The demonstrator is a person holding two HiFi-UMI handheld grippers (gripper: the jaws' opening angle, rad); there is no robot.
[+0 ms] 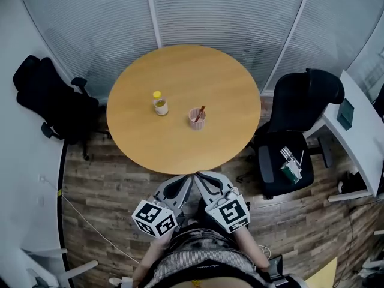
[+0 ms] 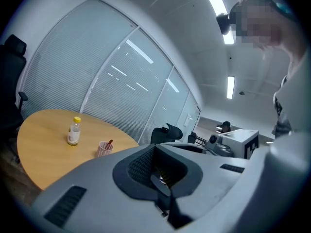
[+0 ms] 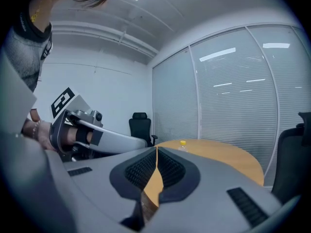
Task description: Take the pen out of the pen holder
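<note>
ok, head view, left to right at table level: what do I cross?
Black chair by the wall → yellow-capped bottle → pen holder → black office chair → white desk.

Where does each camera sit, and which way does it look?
Head view: on the person's head, steeply down at table, bottle, pen holder; left gripper and right gripper below.
Left gripper view: on that gripper, along its shut jaws toward the table; right gripper at right.
Right gripper view: on that gripper, along its shut jaws; left gripper at left.
All share table and bottle.
</note>
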